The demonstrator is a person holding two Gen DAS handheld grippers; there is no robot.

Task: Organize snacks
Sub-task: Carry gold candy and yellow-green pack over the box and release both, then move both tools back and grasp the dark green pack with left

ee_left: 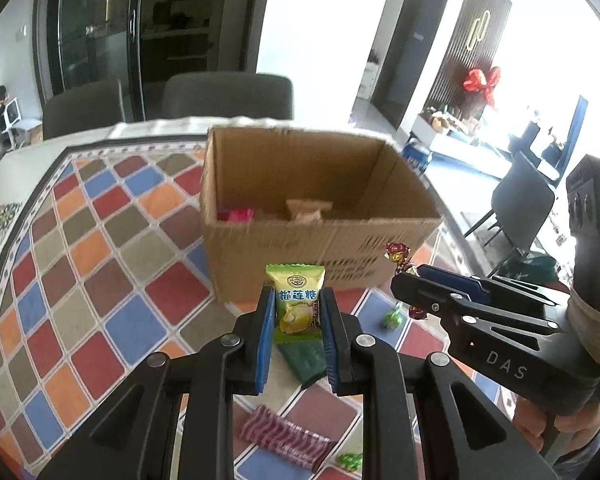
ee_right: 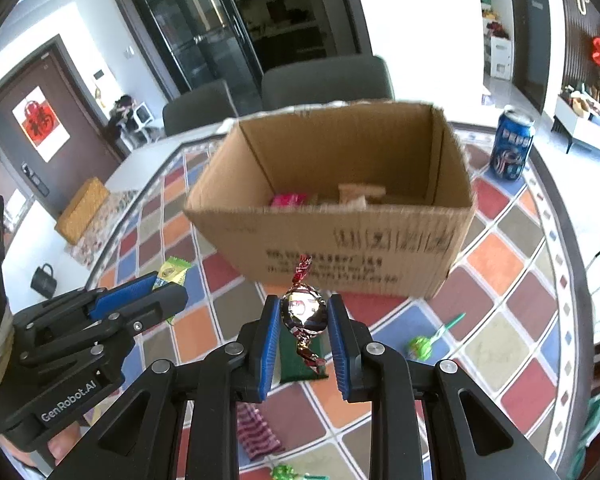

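A: Left wrist view: what's gripped?

B: The left tongs (ee_left: 297, 308) are clamped on a green-and-yellow durian candy packet (ee_left: 296, 300), raised short of the open brown cardboard box (ee_left: 320, 216), likely for dropping in.

A: Right wrist view?

B: The right tongs (ee_right: 304, 316) pinch a shiny red-gold foil-wrapped candy (ee_right: 303, 312), also just before the box; a green lollipop (ee_right: 422, 346) lies on the checkered counter (ee_right: 500, 260).

"DAS" on right gripper (ee_left: 406, 280); "GenRobot.AI" on left gripper (ee_right: 170, 284).
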